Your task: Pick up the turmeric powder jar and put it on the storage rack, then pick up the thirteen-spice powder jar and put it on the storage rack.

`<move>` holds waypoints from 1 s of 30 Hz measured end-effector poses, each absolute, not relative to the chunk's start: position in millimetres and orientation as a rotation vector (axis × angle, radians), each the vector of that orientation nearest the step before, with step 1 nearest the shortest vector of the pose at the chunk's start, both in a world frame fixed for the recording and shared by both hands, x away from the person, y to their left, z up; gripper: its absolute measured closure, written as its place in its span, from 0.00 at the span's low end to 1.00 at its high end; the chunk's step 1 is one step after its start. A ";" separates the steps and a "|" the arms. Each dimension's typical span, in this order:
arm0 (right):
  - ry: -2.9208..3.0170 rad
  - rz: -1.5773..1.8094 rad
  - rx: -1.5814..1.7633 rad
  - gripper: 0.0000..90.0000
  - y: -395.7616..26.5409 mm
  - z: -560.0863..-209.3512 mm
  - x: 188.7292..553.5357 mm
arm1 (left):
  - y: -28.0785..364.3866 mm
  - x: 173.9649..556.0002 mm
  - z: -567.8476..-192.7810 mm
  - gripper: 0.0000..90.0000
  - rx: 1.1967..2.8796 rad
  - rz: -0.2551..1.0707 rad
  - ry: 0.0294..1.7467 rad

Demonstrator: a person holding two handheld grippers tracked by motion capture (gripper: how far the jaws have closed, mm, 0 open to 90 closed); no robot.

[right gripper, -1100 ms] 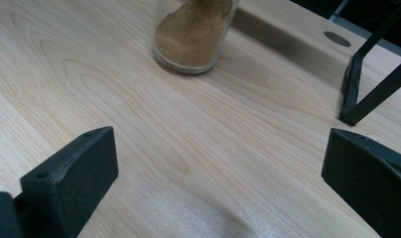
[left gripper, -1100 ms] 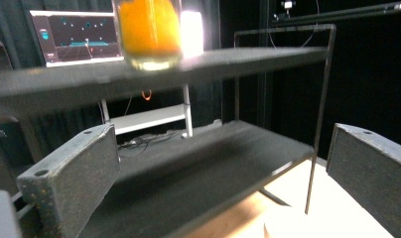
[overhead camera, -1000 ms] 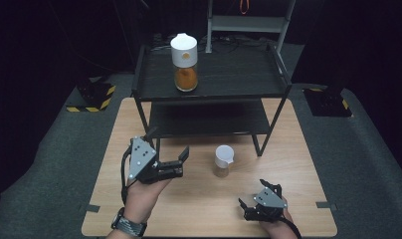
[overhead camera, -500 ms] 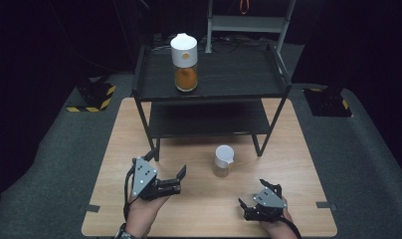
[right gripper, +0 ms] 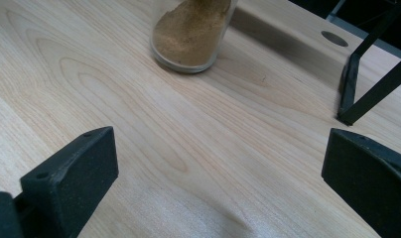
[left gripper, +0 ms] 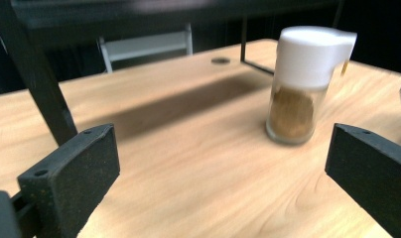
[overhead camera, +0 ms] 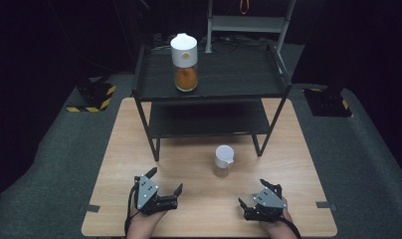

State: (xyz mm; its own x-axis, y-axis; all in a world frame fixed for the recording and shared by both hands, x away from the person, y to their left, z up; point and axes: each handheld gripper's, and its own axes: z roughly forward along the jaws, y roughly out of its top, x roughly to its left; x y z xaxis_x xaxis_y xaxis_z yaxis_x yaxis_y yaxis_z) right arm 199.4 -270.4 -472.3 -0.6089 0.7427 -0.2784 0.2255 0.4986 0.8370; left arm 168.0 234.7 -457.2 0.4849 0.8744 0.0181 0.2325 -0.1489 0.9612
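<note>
Small clear glass shaker jar with a white spouted cap [overhead camera: 223, 160], upright on the light wooden surface [overhead camera: 189, 159], both tools spread open and empty.

The jar [left gripper: 300, 84] is partly filled with tan-brown powder, heaped unevenly against the glass [right gripper: 193, 30]; its white cap has a short pour lip at one side. It stands in front of the black two-tier metal shelf rack [overhead camera: 214, 84], between and beyond the left tool [overhead camera: 165, 186] and the right tool [overhead camera: 253, 199], apart from each. A taller clear jar with a white lid and orange contents [overhead camera: 184, 60] stands on the rack's top shelf.
</note>
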 end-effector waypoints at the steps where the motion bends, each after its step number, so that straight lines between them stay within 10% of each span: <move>1: 2.106 1.048 0.787 0.00 -270.6 -472.4 199.2 | 234.7 168.0 -457.2 0.01 1.660 0.749 0.962; 30: 2.079 1.065 0.772 0.00 -272.1 -476.2 193.2 | 215.3 182.5 -470.5 0.01 1.991 0.800 0.980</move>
State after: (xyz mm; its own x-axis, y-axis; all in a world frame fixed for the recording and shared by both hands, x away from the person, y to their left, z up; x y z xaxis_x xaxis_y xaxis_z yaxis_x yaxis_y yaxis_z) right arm 193.2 -272.1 -476.2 -0.6014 0.7439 -0.2915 0.1982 0.4923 0.8475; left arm 182.5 215.3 -470.5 0.5083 0.8385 0.1963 0.3605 -0.4141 0.8358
